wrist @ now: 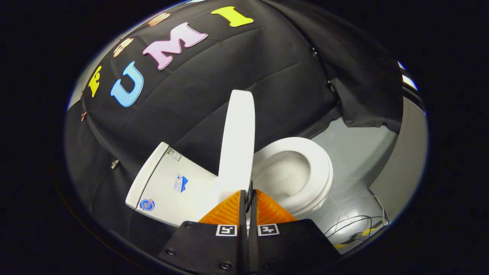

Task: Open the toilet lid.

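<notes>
Gripper (249, 198) closed, fingers pinched together on the near edge of the lid (237, 141); both pads seemingly pressing it. Lid raised, standing nearly upright straight ahead of the fingers, long axis running up and away, leaning toward the tank (168, 187) on the left. Seat (321, 172) down, just right of the lid. Bowl (284, 173) open, looked empty. Cables (359, 225) on the floor (355, 152) beyond.

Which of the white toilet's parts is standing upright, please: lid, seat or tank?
The white lid, raised on edge just ahead of the closed gripper; the seat lies flat, the tank behind.
</notes>
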